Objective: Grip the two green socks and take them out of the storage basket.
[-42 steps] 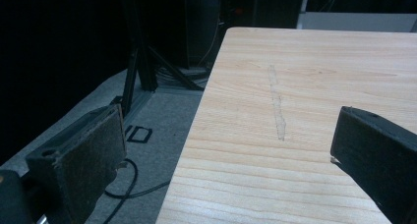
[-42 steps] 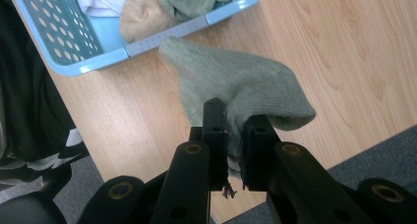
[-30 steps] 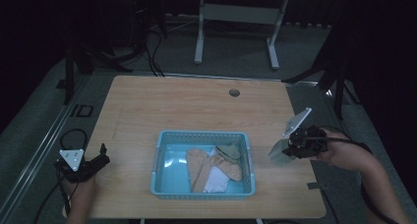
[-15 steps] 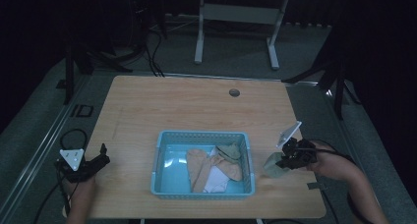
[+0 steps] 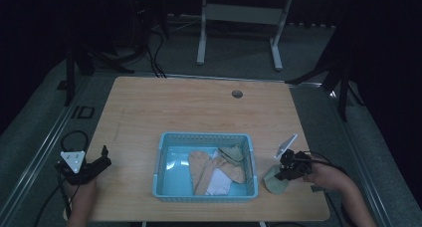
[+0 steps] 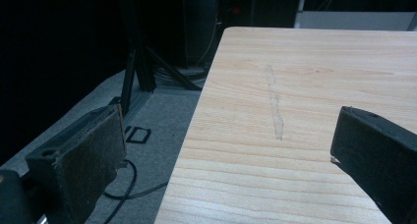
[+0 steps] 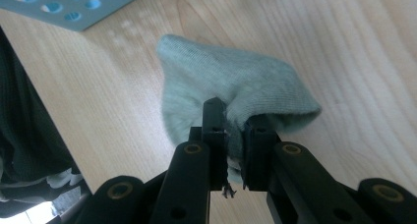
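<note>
Grey-green sock pinched in the closed right tool on the table; left tool wide open, empty.

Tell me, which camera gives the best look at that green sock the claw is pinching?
The right gripper view: the green sock sits close up, its knit clear, clamped in the right claw over the table. The high view shows it as a small patch beside the blue basket.

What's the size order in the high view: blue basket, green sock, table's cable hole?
Largest to smallest:
1. blue basket
2. green sock, pinched by the right gripper on the table
3. cable hole, though it lies farther from the camera
</note>
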The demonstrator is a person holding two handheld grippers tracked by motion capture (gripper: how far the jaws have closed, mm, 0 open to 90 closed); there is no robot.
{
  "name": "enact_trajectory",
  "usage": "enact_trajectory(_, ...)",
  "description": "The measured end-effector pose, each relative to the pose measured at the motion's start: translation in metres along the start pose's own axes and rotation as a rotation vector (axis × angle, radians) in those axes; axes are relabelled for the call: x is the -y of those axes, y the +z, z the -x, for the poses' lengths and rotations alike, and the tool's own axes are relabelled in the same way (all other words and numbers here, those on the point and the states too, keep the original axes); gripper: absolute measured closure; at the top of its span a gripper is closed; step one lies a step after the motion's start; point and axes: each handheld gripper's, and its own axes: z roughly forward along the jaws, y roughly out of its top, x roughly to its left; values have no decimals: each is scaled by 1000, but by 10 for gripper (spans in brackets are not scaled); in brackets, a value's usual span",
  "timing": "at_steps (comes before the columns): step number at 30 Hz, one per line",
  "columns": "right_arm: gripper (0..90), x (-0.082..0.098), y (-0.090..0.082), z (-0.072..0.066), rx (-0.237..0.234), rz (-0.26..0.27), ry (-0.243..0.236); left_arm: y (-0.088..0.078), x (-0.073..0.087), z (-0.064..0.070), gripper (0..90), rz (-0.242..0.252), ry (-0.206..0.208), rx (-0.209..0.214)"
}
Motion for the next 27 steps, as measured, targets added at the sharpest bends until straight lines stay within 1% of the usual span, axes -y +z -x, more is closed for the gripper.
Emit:
enact_trajectory(2,829,0,7,1,3,-17,-1,0,0,0,4,1,1,0)
enact_trajectory(4,828,0,9,1,3,-22,4,0,0,0,4,1,1,0)
enact_trajectory(7,827,0,22,2,10,-47,6,0,0,0,4,2,2,0)
enact_trajectory(8,828,0,24,2,11,-46,5,0,0,0,4,1,2,0)
enact_trajectory(11,827,-1,26,4,3,-37,10,0,0,0,4,1,2,1)
enact_trajectory(14,801,-2,25,4,9,-50,-2,0,0,0,4,1,2,1)
enact_trajectory(17,724,-5,21,2,21,-73,-12,0,0,0,4,1,1,0)
enact_trajectory(19,690,-6,16,2,31,-79,-20,0,0,0,4,2,3,0)
enact_trajectory(22,621,-9,3,1,44,-81,-26,0,0,0,4,2,2,0)
enact_trajectory(23,602,-11,-2,1,51,-83,-34,0,0,0,4,2,2,0)
enact_trajectory(27,585,-19,-21,0,83,-77,-54,0,0,0,4,2,2,0)
